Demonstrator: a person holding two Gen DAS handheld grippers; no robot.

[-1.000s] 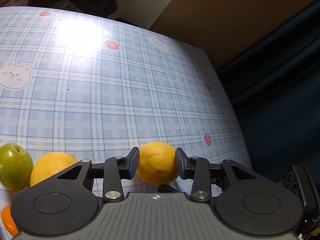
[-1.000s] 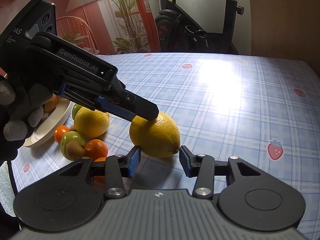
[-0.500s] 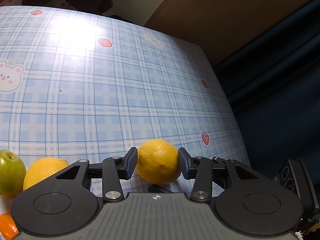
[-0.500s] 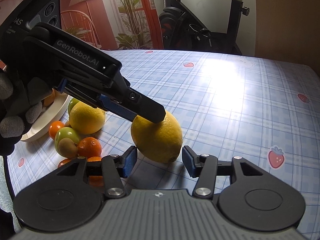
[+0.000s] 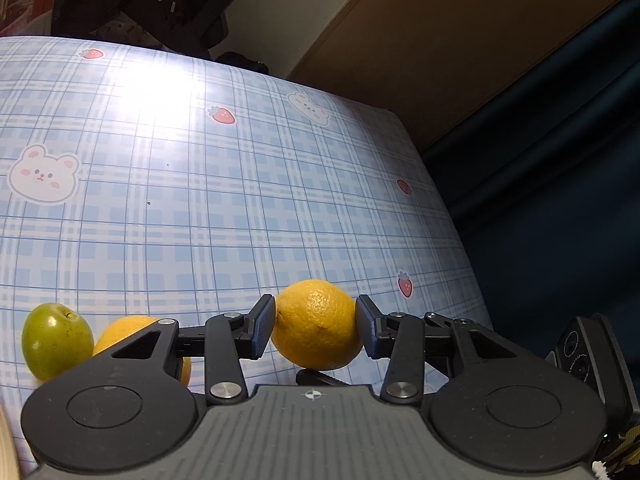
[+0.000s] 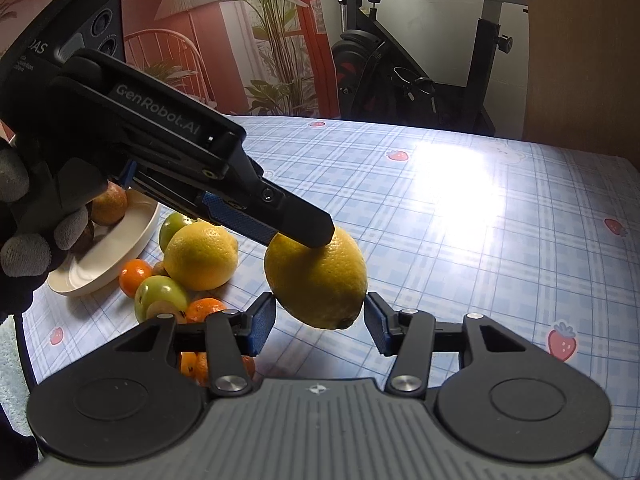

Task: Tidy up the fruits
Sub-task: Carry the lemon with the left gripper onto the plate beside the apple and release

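The left claw (image 5: 315, 326) pinches a big yellow lemon (image 6: 316, 278) across its middle, lifted clear of the checked bench (image 6: 460, 216). The right claw (image 6: 320, 326) has just spread its jaws; the lemon's lower end hangs between them, the pads apart from it. Left of both claws lie a second lemon (image 6: 200, 257), green fruits, small oranges and a white plate (image 6: 116, 256).

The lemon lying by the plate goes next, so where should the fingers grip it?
Probably take the lemon across its narrow middle, coming from above: a tangerine and a green fruit crowd its near side, the plate its left.
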